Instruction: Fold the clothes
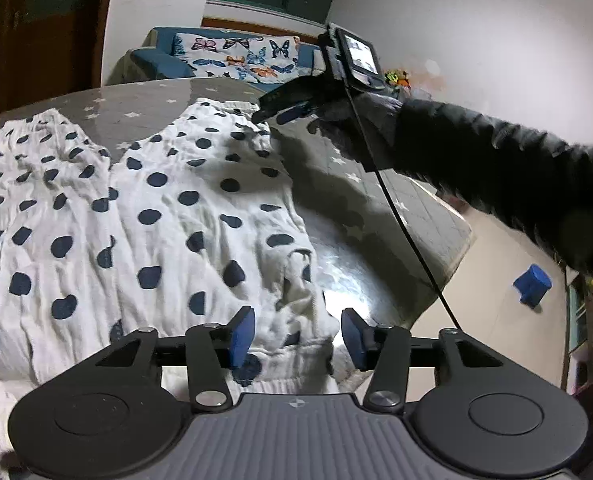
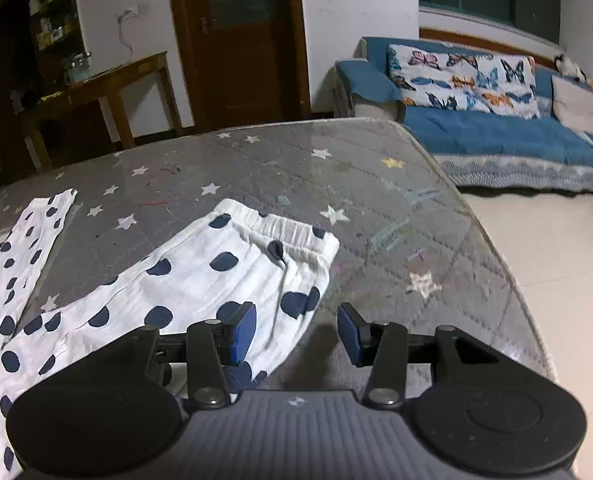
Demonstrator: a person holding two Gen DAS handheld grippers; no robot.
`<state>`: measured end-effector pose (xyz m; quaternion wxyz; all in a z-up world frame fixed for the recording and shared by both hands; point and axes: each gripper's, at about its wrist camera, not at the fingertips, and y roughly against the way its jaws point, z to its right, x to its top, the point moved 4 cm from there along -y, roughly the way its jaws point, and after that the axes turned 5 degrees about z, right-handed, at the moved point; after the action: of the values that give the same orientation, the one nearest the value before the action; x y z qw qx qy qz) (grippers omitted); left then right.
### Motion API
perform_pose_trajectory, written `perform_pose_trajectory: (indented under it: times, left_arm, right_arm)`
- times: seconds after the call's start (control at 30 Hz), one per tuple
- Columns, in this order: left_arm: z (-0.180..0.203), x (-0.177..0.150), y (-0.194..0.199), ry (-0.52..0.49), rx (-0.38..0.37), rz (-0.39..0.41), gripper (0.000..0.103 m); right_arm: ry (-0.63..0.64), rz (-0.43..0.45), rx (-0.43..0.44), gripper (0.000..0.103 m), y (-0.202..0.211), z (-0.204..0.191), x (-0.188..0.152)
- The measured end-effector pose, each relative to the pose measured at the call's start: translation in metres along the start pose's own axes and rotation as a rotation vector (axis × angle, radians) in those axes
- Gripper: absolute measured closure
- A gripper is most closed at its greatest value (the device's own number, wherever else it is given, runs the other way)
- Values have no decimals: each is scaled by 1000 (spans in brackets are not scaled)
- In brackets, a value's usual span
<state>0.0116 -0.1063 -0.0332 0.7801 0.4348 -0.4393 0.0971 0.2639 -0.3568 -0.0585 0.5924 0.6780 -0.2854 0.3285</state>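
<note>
Lying spread flat across the grey star-printed tabletop point(image 2: 376, 184) are the white polka-dot trousers point(image 1: 144, 208), both legs splayed apart in a V with no fold visible in them. That fits either a garment laid out for folding or one just opened up again; the pictures do not settle which.

At the trousers' waistband end, your left gripper point(image 1: 298, 336) hovers with its blue fingers point(image 1: 242, 334) wide and nothing between them, the elastic band just beneath.

At the cuff of the nearer leg, your right gripper point(image 2: 296, 334) sits low over the hem, fingers likewise wide and empty.

Any fold from here, I judge, would need each pair of fingers to close on a cloth edge before lifting.
</note>
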Motion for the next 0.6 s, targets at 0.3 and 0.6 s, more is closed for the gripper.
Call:
perform_pose_trajectory:
  times: [0.3, 0.6]
  left_arm:
    - [14, -6, -17, -73, 41, -27, 64]
    - [11, -2, -13, -47, 15, -19, 92]
  right_arm:
    - [-57, 4, -2, 58, -9, 8, -3]
    - [-63, 31, -49, 65, -25, 9, 5]
